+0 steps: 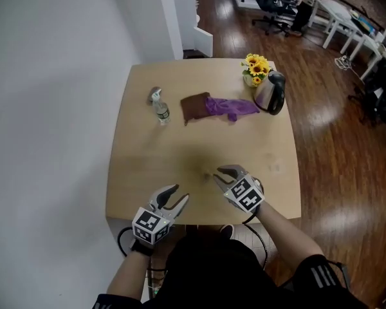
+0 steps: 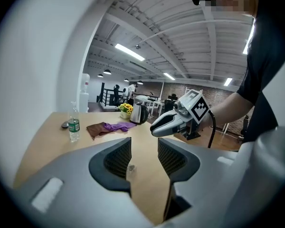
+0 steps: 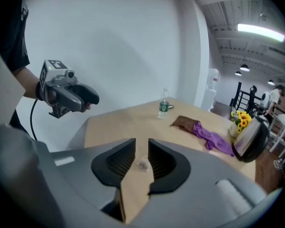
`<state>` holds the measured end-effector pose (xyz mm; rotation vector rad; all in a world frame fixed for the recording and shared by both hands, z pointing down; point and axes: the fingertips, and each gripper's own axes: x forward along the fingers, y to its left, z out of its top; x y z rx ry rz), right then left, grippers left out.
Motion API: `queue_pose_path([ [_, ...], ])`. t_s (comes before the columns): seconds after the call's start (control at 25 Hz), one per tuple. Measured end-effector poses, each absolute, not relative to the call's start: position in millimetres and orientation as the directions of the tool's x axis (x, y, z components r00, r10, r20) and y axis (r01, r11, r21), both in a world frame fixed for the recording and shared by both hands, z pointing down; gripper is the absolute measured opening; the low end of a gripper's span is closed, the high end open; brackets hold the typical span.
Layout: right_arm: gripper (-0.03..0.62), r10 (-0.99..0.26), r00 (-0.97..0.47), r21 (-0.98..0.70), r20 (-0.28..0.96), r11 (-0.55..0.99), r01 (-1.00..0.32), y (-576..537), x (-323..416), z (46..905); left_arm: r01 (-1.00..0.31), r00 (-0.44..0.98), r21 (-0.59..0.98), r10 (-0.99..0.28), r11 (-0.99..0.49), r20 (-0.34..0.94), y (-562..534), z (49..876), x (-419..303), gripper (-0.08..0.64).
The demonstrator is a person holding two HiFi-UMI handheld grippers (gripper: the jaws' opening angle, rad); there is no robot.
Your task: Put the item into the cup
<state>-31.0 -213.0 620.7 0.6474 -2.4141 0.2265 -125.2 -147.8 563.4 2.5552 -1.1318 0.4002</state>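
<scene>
Station: a pale wooden tabletop (image 1: pixel 148 159), seen from above.

My right gripper (image 3: pixel 141 144) sits low over the near edge, lower centre of the head view, aimed toward the frame's left. Its fingers (image 3: pixel 121 163) stand a narrow way apart. A small, pale, translucent item (image 3: pixel 143 164) lies on the tabletop in the gap between them, close to the right-hand finger. Neither pad presses on it; whether that finger touches it, I cannot tell.

My left gripper (image 1: pixel 178 194) is at the lower left of centre in the head view, near the tabletop's front edge, pointed toward the right gripper. Its fingers (image 2: pixel 116 158) are moderately wide and hold nothing. Through that gap only bare wood and the same small item farther off can be seen.

Far half of the tabletop, upper part of the head view, well apart from both grippers:
- a clear bottle (image 1: pixel 161 112) with a green label, upright, at the left;
- a brown cloth (image 1: pixel 194 106) at centre, with a purple cloth (image 1: pixel 231 107) overlapping its right edge;
- a steel kettle (image 1: pixel 271 92) at the right, just beside the purple cloth;
- sunflowers (image 1: pixel 256 66) at the far right corner, behind the kettle.
</scene>
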Motion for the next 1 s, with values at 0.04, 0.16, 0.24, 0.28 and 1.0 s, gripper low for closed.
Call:
queue_pose_path([
  [0.04,0.098,-0.389,-0.671,-0.01,0.631,0.861,-0.508,-216.5,-33.6,633.0,-0.742,0.656,0.177,-0.646,-0.646,0.39,-150.5,570.4,-126.7,0.169],
  [0.16,0.102,-0.367,-0.636,-0.035,0.679,0.849,-0.527,-226.3,-40.0,669.3,-0.71,0.683,0.191,-0.598,-0.678,0.419,-162.9,595.0,-130.5,0.169],
  [0.24,0.106,-0.344,-0.611,-0.054,0.713,0.842,-0.537,-228.7,-43.6,694.7,-0.695,0.698,0.22,-0.568,-0.685,0.436,-170.9,609.2,-131.0,0.173],
  [0.28,0.107,-0.334,-0.596,-0.055,0.731,0.841,-0.538,-228.1,-44.9,706.7,-0.688,0.704,0.234,-0.554,-0.687,0.444,-173.1,613.5,-130.0,0.174],
  [1.0,0.009,-0.277,-0.441,-0.023,0.854,0.826,-0.563,-244.6,-64.8,795.9,-0.645,0.736,0.271,-0.486,-0.714,0.472,-188.4,636.4,-128.8,0.176],
])
